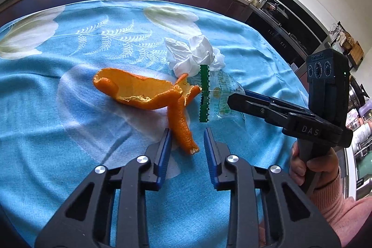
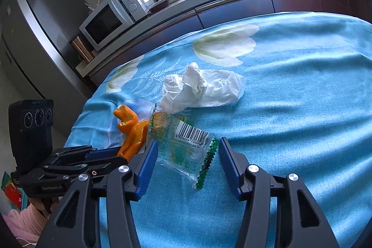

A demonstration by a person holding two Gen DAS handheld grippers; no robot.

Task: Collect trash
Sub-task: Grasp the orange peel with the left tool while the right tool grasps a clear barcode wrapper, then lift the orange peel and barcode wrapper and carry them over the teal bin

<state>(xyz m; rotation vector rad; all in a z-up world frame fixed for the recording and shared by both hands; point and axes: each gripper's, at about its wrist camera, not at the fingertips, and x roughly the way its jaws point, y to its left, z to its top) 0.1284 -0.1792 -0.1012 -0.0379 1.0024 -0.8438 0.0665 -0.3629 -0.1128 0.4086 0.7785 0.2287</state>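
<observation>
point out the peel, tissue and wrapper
peel [image 1: 139,91]: left wrist view, its pale inner side
tissue [image 2: 204,91]: right wrist view, crumpled middle
wrapper [image 2: 186,150]: right wrist view, clear middle below the barcode

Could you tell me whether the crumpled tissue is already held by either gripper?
No, the crumpled tissue lies free on the blue cloth, beyond both grippers.

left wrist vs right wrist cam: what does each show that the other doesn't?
Left wrist only: the whole curled orange peel and the wrapper's green serrated edge upright.

Right wrist only: the barcode on the clear green-printed snack wrapper, a white microwave and a grey fridge.

Both: crumpled white tissue, blue floral tablecloth, left gripper and right gripper.
</observation>
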